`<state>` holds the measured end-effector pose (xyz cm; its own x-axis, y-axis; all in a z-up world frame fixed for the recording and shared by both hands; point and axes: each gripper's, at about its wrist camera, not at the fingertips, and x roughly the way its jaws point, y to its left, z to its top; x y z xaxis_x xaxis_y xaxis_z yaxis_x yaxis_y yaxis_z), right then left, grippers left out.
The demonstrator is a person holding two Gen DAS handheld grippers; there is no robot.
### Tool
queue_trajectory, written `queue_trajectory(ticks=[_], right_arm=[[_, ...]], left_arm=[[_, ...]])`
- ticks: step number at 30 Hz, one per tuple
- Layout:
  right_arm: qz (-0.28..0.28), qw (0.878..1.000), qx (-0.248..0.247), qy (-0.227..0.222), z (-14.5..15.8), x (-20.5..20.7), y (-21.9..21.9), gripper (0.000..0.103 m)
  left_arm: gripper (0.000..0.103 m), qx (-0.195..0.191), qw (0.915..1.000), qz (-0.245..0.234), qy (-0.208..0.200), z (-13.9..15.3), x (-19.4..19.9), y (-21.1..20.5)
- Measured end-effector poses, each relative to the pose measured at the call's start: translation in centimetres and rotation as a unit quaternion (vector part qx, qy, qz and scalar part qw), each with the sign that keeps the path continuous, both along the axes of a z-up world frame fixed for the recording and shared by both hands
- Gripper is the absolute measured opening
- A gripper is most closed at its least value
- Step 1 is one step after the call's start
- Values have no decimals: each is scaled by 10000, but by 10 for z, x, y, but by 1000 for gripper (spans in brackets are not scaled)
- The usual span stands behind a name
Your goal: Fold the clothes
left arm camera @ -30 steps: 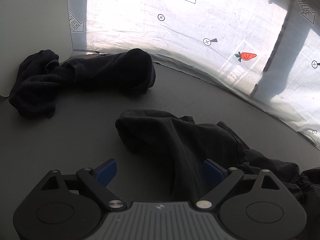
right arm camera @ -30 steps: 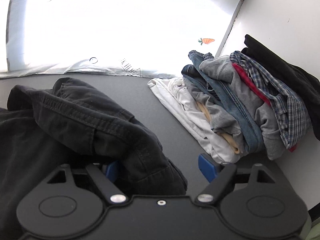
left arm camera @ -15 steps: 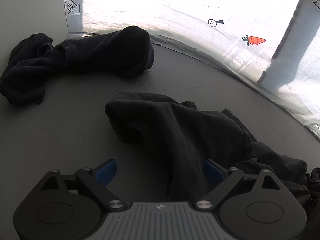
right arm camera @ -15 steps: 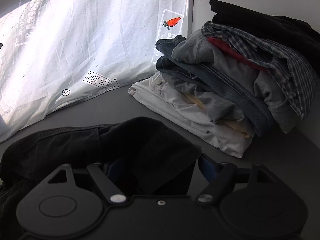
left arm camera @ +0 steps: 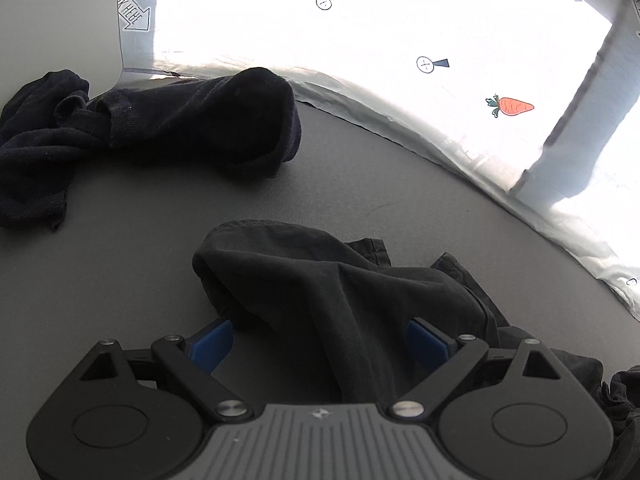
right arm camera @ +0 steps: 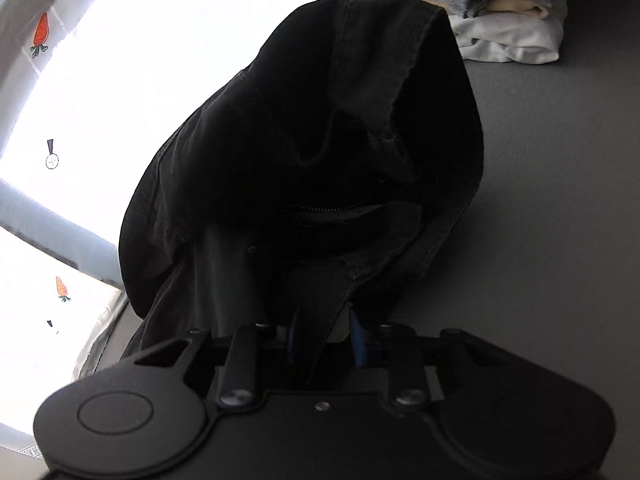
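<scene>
- Black garment fills most of the right wrist view; dark and backlit, folds hard to read. A zipper line shows mid-cloth; looks like trousers, not certain.
- Garment's lower part runs behind the right gripper body, hidden there.
- Right jaws nearly together, clamped on a seamed edge of the garment; the blue pads show only as thin slivers on each side of the cloth.
- Pile of folded clothes at the top of the right view, cut off by the frame edge and partly hidden behind the garment: white, grey, denim and cream layers.
- Left view: same garment lies crumpled on the grey worktop, its right part running out of frame bottom right.
- Left gripper jaws wide apart, one blue pad on each side of a fold of the garment; the cloth drapes over the gap. Pads look near it, contact with the pads cannot be told.
- Second dark garment bunched at the far left of the worktop, well apart from the first, left end cut off.
- Bright white sheet with carrot and arrow prints behind the worktop, overexposed, detail lost.
</scene>
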<state>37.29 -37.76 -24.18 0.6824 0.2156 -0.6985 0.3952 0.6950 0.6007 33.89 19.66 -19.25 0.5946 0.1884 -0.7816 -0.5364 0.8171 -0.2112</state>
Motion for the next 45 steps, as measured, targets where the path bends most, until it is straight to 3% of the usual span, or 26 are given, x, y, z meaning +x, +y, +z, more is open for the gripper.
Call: queue_trajectory(ticks=[6, 7, 8, 10, 11, 13, 16, 20, 29, 34, 37, 42, 45], right_arm=[[-20, 9994, 253, 240, -20, 18, 12, 38], [-28, 9995, 275, 175, -20, 18, 13, 37], [-32, 9995, 286, 102, -21, 18, 13, 29], [-146, 9999, -1, 11, -12, 16, 16, 6], [-203, 9997, -157, -65, -4, 15, 18, 5], [-237, 9986, -438, -191, 10, 15, 22, 4], [-235, 9962, -701, -462, 30, 13, 25, 3], [-380, 9915, -871, -886, 60, 5, 17, 3], [-840, 9778, -1121, -1561, 129, -35, -58, 3], [-1001, 9686, -1253, -1899, 164, -57, -100, 3], [-1091, 9669, -1336, -1879, 164, -67, -116, 3], [-970, 9727, -1829, -1047, 126, -70, -126, 4], [-688, 9691, -2336, -403, 100, -67, -126, 11]], left_arm=[[93, -451, 9975, 551, -44, -14, 10, 21], [92, -589, 9963, 628, -78, -17, 11, 25], [90, -732, 9947, 710, -114, -20, 12, 29], [65, -949, 9918, 837, -186, -22, 12, 32], [59, -960, 9911, 898, -191, -21, 12, 32], [32, -858, 9925, 837, -255, -16, 10, 27], [17, -608, 9945, 747, -419, -1, 4, 19], [16, -268, 9924, 903, -788, 31, -13, 25], [16, 56, 9753, 1288, -1796, 107, -83, 38], [16, 541, 9750, 1111, -1847, 126, -130, 12], [16, 549, 9767, 1258, -1652, 116, -165, 3], [18, 321, 9866, 1501, -552, 54, -202, 11], [21, 119, 9869, 1606, 107, 13, -218, 13]])
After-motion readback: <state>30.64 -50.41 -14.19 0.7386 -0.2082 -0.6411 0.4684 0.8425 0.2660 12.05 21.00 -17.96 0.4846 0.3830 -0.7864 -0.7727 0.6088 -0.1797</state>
